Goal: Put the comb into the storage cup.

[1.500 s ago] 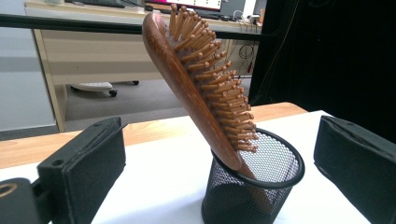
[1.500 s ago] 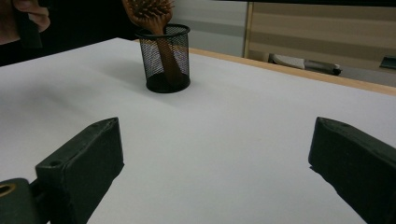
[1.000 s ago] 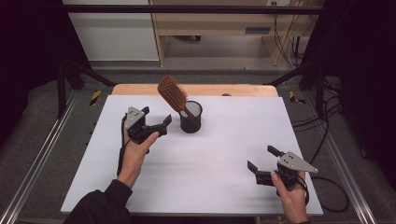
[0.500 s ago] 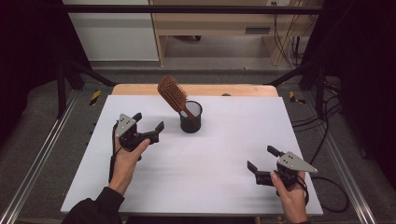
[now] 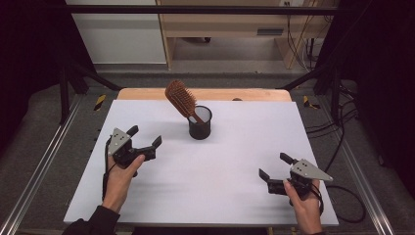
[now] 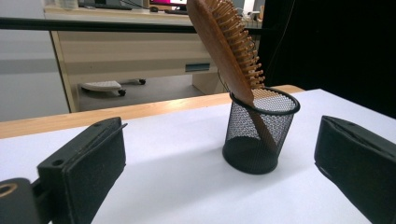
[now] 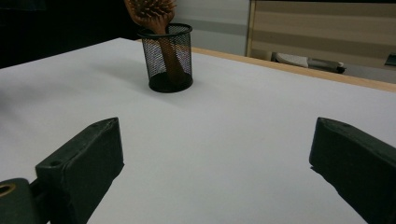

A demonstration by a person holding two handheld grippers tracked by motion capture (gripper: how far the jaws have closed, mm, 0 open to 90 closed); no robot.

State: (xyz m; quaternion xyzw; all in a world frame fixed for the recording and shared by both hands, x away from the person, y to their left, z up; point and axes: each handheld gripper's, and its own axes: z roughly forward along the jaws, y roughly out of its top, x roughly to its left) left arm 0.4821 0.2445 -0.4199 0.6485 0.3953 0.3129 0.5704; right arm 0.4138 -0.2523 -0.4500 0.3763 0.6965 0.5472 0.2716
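Hairbrush (image 5: pixel 181 98) in cup (image 5: pixel 200 123), right of left tool (image 5: pixel 145 137)

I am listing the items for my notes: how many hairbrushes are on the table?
1. The wooden hairbrush stands handle-down in the black mesh cup at the far middle of the white table, leaning left. Nothing else shows through the mesh.

Hairbrush (image 5: pixel 181 99) standing tilted in mesh cup (image 5: pixel 200 125) toward the bench's (image 5: pixel 220 161) far middle, left gripper (image 5: pixel 145 137) nearer and left of it, right gripper (image 5: pixel 275 166) well apart at near right
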